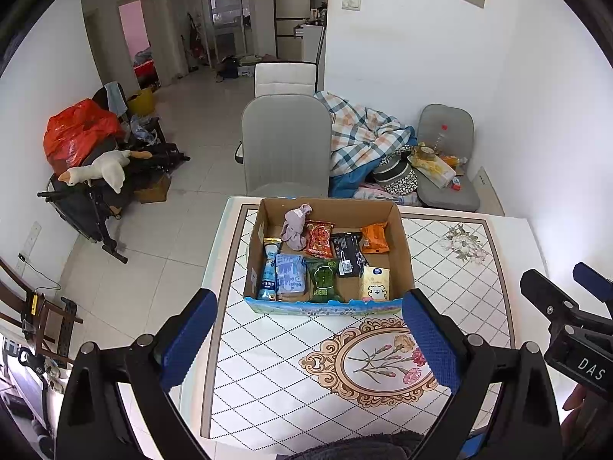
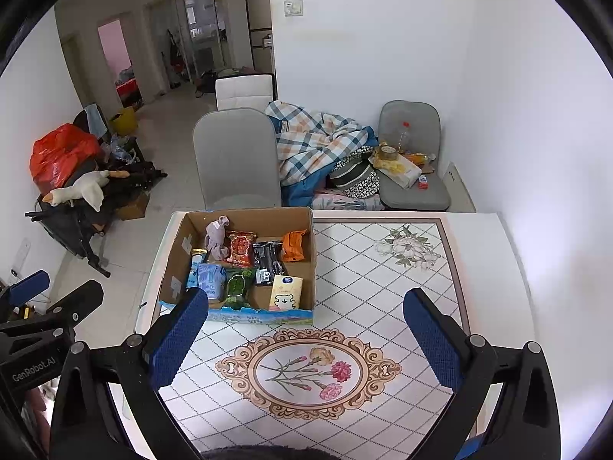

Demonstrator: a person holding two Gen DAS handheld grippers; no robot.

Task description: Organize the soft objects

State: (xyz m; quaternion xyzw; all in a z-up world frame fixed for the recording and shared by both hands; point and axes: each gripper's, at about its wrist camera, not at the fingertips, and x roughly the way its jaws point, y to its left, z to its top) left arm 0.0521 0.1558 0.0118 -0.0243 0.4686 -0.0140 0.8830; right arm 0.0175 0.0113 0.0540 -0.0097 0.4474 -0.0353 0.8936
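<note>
An open cardboard box (image 1: 402, 257) (image 2: 312, 264) stands at the table's far left. It holds a crumpled grey-pink sock (image 1: 295, 228) (image 2: 216, 235), red (image 1: 318, 238), black (image 1: 349, 255), orange (image 1: 374, 238) and green (image 1: 323, 280) snack packs, a blue tissue pack (image 1: 291, 274), a blue bottle (image 1: 268, 274) and a yellow bear tissue pack (image 1: 374, 284) (image 2: 285, 293). My left gripper (image 1: 310, 345) is open and empty, above the table in front of the box. My right gripper (image 2: 306, 341) is open and empty, to the right of the left one.
The table (image 1: 452, 299) has a patterned tile top with a flower medallion (image 2: 308, 373). Behind it stand a grey chair (image 1: 285, 145), a plaid blanket pile (image 1: 364, 134) and a second chair with clutter (image 1: 446, 161). A stroller with a goose toy (image 1: 99, 170) is on the left.
</note>
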